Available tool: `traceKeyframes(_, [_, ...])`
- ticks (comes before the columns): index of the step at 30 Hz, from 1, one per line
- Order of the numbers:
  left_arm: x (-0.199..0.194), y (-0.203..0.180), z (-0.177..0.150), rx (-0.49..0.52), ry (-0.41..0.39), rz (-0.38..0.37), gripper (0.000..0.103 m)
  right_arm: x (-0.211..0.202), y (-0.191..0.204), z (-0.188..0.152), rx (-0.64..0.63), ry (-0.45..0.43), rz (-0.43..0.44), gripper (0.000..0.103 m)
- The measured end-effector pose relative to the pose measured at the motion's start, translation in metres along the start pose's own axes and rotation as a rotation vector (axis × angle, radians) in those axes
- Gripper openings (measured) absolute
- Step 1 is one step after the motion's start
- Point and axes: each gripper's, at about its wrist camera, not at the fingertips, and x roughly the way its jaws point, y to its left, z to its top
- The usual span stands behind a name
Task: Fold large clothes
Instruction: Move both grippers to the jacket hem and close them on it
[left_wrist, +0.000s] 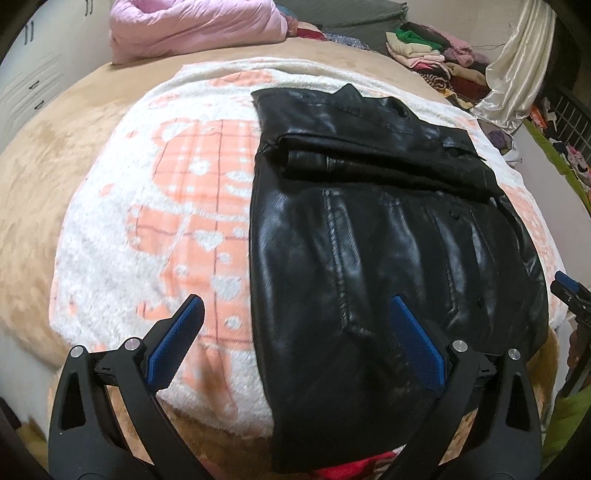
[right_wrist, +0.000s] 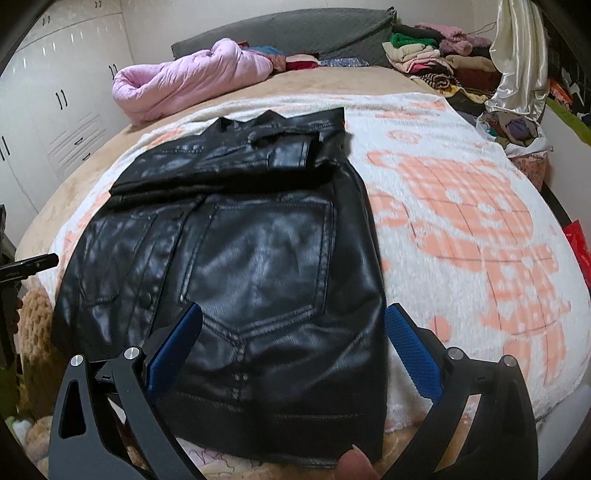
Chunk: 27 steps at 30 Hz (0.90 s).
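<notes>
Blue-padded fingers of the left hand-held gripper (left_wrist: 295, 343) are spreading wide and holding nothing, one pad hanging over the white and peach patterned fleece blanket (left_wrist: 155, 221), the other over the near left part of the glossy black leather jacket (left_wrist: 388, 240). At the right, the right hand-held gripper (right_wrist: 293, 350) is likewise standing open and empty, its fingers straddling the jacket's near right portion, above the hem, without visibly touching it. A fingertip is showing at the bottom edge of the right wrist view.

The jacket is lying flat on the blanket, near the middle of the tan plush-covered bed (left_wrist: 55, 155), its hem reaching the bed's near edge and its collar pointing toward the far edge. Both sides appear to be turned in already, and a sleeve is lying crosswise over the upper part, giving the garment a long, narrow shape.

Judging by that shape, the lengthwise folding is looking finished and the crosswise fold is the step in hand. The next move is likely calling for both grippers to be lowering onto the two near hem corners, pinching through all the stiff layers, then carrying the hem up toward the collar without dragging the blanket along.

A rolled pink quilted duvet (right_wrist: 192, 77) and a heap of mixed clothes (right_wrist: 436, 59) are sitting along the far edge, well apart from the jacket.
</notes>
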Motion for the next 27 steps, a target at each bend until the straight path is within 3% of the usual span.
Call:
traceKeyframes(7, [0.0,0.012,-0.023,-0.01,0.039,-0.052,0.093,-0.003,-0.006,-0.012,-0.007,0.015,-0.01,0.098])
traceKeyframes(9, [-0.001,0.013,-0.029,-0.012,0.052,-0.076,0.085,-0.005,-0.007,-0.013,-0.004,0.016,-0.01,0.098])
traceKeyframes(11, [0.0,0.014,-0.037,-0.02,0.074,-0.115,0.063,-0.007,-0.008,-0.015,-0.008,0.018,-0.004,0.098])
traceKeyframes(14, [0.001,0.016,-0.046,-0.037,0.106,-0.153,0.054,-0.008,-0.008,-0.017,-0.014,0.028,0.004,0.098])
traceKeyframes(24, [0.015,0.012,-0.068,-0.06,0.186,-0.204,0.054,-0.003,-0.018,-0.033,-0.021,0.131,0.06,0.098])
traceKeyframes(27, [0.02,0.013,-0.071,-0.073,0.207,-0.228,0.063,0.0,-0.025,-0.039,-0.02,0.174,0.076,0.098])
